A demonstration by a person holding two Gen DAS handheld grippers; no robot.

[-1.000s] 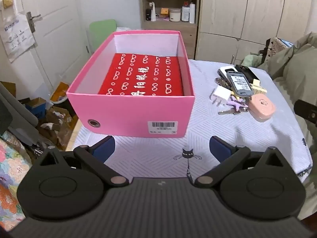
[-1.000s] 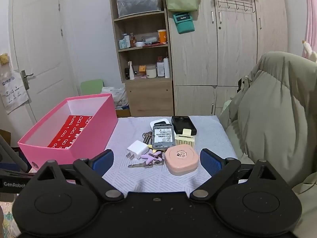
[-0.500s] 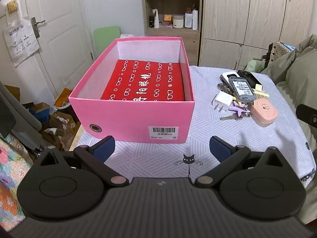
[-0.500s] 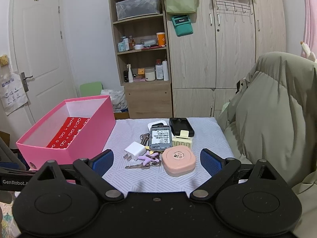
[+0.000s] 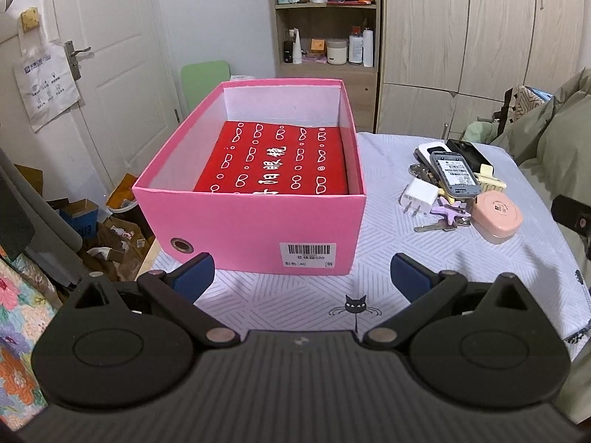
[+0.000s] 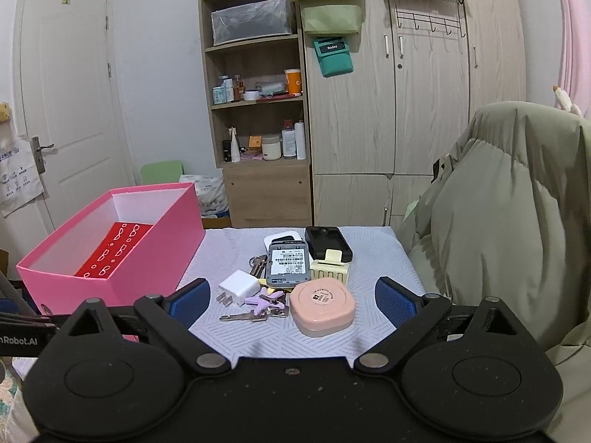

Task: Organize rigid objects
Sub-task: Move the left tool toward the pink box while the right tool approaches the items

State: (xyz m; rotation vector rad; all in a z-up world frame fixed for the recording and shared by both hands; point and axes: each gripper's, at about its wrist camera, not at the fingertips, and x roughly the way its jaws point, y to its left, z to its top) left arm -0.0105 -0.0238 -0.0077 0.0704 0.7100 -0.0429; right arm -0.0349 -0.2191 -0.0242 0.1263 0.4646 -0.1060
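A pink box (image 5: 255, 221) (image 6: 110, 258) stands on the table's left half with a red patterned box (image 5: 273, 162) inside. To its right lies a pile: a pink rounded case (image 5: 496, 216) (image 6: 322, 308), a white charger (image 5: 419, 196) (image 6: 238, 288), keys with a purple tag (image 5: 445, 217) (image 6: 262, 304), a grey phone (image 5: 452, 173) (image 6: 288, 264), a black phone (image 6: 327, 243) and a cream clip (image 6: 330, 267). My left gripper (image 5: 301, 273) is open and empty in front of the pink box. My right gripper (image 6: 291, 299) is open and empty just before the pile.
The table has a pale patterned cloth (image 5: 424, 265). A green coat (image 6: 509, 221) hangs over a chair at the right. A shelf unit (image 6: 258, 129) and wardrobe stand behind. Cardboard clutter (image 5: 99, 229) lies on the floor at the left.
Both grippers have pulled back and risen slightly, so the box and pile look a little farther. Both stay open and empty.
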